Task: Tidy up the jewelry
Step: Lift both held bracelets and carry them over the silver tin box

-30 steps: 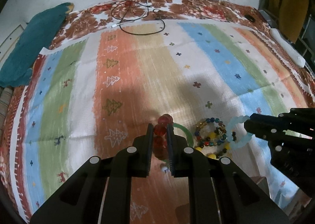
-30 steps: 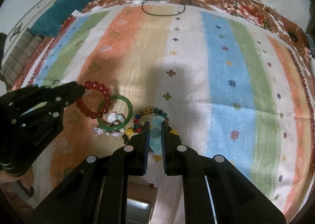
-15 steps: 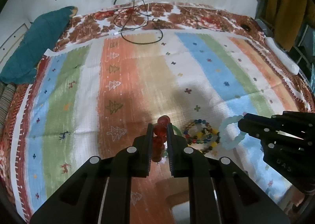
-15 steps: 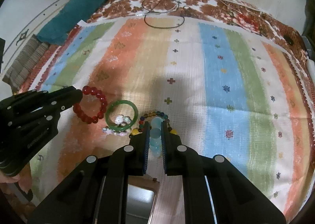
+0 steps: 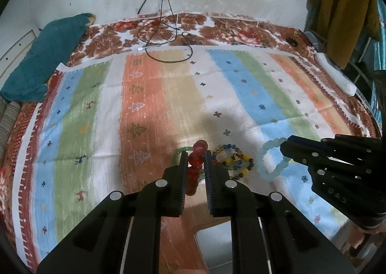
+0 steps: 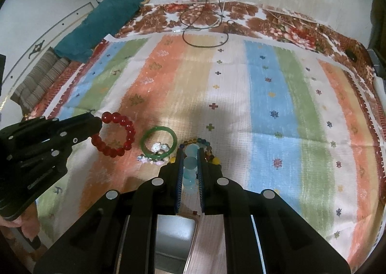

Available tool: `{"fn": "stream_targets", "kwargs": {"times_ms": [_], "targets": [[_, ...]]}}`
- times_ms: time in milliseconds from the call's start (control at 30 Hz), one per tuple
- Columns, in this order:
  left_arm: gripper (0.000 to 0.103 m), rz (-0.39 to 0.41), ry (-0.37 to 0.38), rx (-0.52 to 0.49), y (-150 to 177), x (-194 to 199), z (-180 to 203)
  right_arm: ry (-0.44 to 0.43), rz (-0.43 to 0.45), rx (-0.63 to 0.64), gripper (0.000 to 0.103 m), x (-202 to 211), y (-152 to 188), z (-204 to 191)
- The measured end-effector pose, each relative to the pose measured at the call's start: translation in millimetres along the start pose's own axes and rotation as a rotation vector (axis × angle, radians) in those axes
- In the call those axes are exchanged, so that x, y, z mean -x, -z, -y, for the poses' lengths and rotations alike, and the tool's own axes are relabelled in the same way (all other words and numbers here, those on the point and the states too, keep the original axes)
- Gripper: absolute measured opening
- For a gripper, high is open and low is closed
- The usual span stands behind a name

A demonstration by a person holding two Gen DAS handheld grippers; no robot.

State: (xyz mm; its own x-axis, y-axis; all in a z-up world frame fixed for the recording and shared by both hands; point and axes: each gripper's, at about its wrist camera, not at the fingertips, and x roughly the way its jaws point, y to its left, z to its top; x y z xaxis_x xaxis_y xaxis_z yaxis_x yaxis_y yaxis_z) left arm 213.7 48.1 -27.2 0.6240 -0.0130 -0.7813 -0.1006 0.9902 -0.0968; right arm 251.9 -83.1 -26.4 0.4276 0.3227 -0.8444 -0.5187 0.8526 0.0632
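L tongs [image 5: 196, 161]: pinching red bracelet [image 6: 115, 134] btwn the pads, lower centre of L view; in R view seen at mid left, the loop hanging off the tip.
R tongs [image 6: 191, 161]: pinching pale blue bracelet [image 5: 273, 161], lower centre of R view; in L view at right, the loop hanging off the tip.
Green bangle [image 6: 158, 140]: flat on striped cloth [image 5: 168, 95], just left of R tongs in R view; small whitish bead piece [image 6: 159, 151] lying partly inside it, partly under its near rim.
Multicolour bracelet [image 5: 234, 160]: on cloth, btwn the two tongs in L view.
Metal tin [image 6: 175, 233]: bottom centre, mostly hidden behind R tongs' body.
Cables [image 5: 166, 40]: looped at cloth's far edge, top centre.
Teal cloth [image 5: 45, 57]: upper left, bunched.
Hand [image 6: 14, 222]: a bit visible, lower left edge of R view.
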Motion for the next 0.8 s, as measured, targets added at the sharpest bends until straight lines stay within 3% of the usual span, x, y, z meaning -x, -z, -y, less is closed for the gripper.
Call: {"fn": "stream_targets", "kwargs": {"times_ms": [433,800], "targets": [[0.013,0.045,0.043,-0.009,13.0,37.0,13.4,-0.033,0.078,0.019,0.012,35.8,9.7,-8.1],[0.013,0.065,0.054,-0.034,32.3,59.7,23.8,-0.045,0.092,0.044,0.012,52.7,27.3,-18.2]]}}
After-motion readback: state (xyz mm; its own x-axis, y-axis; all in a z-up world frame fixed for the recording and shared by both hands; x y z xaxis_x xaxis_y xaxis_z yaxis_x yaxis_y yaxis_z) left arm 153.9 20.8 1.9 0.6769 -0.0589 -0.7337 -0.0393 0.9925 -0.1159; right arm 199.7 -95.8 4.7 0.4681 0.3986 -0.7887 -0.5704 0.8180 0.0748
